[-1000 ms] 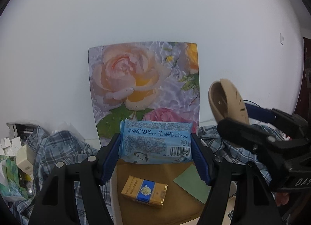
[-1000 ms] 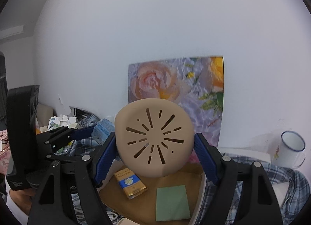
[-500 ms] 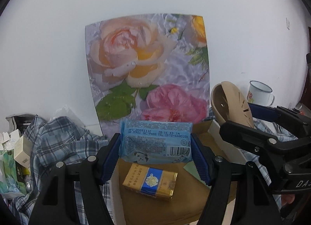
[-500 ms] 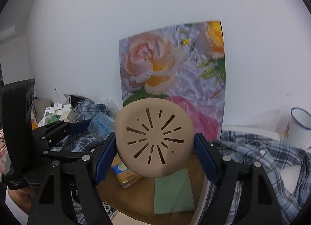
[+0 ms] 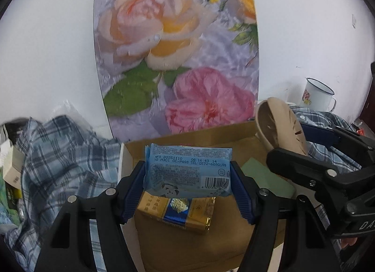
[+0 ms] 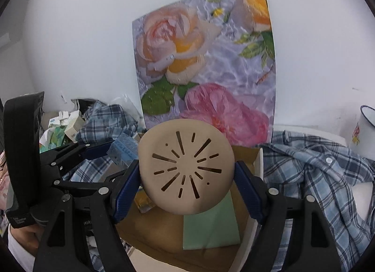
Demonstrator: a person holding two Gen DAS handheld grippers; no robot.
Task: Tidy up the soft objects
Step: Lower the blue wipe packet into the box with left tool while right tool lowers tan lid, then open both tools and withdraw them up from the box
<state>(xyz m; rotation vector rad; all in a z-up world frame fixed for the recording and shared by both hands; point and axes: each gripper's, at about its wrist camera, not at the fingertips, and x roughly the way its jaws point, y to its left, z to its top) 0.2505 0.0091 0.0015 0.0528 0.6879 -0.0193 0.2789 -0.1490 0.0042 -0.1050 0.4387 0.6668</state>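
The left gripper (image 5: pixel 187 178) pinches a blue packet (image 5: pixel 187 170) between its pads, above the open box (image 5: pixel 187 243). The right gripper (image 6: pixel 186 178) clamps a tan slotted disc (image 6: pixel 186 168), also over the box. Inside the box lie a gold-and-blue pack (image 5: pixel 175 213) and a green pad (image 6: pixel 211 222). A flower picture (image 5: pixel 178 56) stands behind the box against the wall. Only the left view shows the packet's printed label and barcode, and the disc (image 5: pixel 281 128) edge-on to the right of the box. Only the right view shows the disc's slotted face. Plaid shirts (image 6: pixel 316 178) lie on both sides of the box; a mug (image 5: pixel 317 94) stands beyond it to the right.
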